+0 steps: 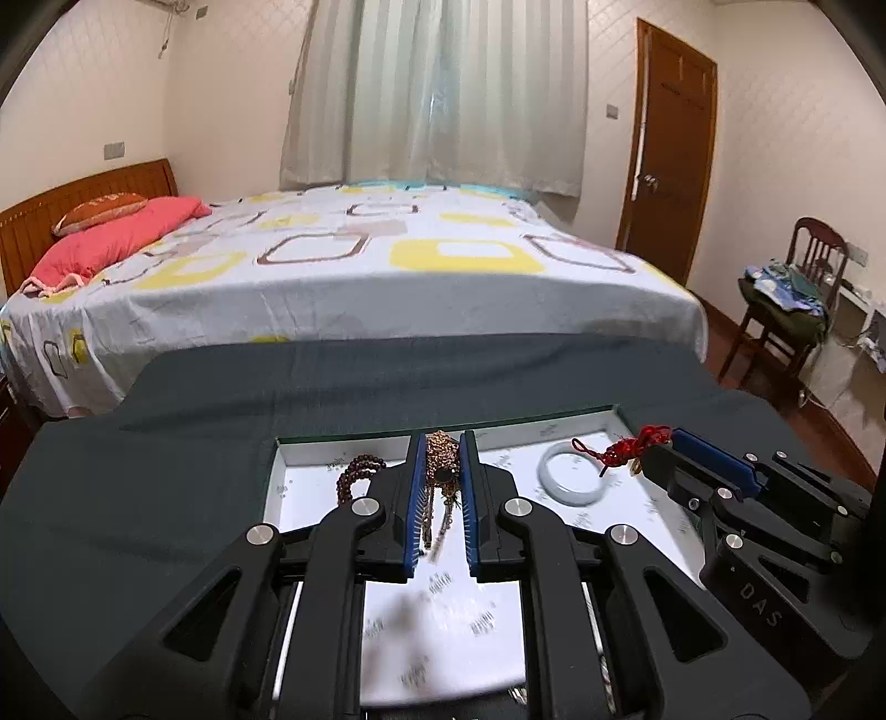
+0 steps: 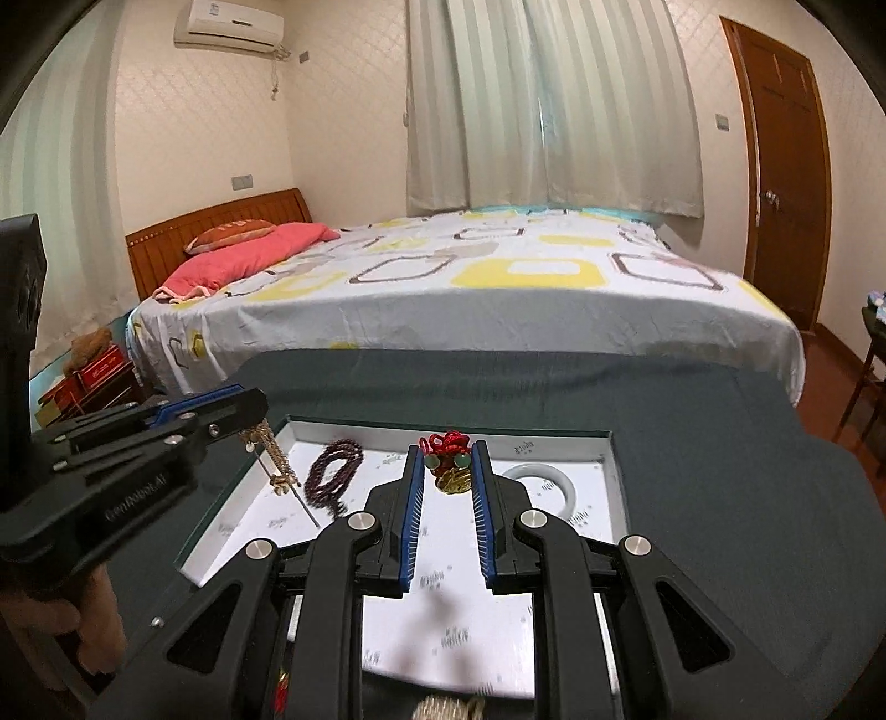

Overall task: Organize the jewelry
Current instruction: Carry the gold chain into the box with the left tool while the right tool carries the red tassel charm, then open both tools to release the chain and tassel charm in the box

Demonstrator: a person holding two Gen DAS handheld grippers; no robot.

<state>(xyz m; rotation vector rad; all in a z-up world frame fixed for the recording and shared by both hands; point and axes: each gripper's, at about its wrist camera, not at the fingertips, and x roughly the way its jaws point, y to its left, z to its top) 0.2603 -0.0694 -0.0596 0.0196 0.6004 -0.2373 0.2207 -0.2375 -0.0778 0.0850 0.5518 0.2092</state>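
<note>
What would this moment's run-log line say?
left gripper: shut on gold chain necklace | right gripper: shut on red-knot charm | tray: bead bracelet, pale bangle lying inside

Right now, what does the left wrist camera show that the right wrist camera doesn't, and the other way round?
Only the left wrist view: a wooden chair piled with clothes at the right wall, and the gold chain seen close between the left gripper's pads.

Only the right wrist view: the air conditioner, red boxes beside the bed, and a hand under the left gripper's handle.

Both: the open tray, dark bead bracelet, pale bangle, the red-knotted charm in the right gripper, bed, curtains and door.
</note>
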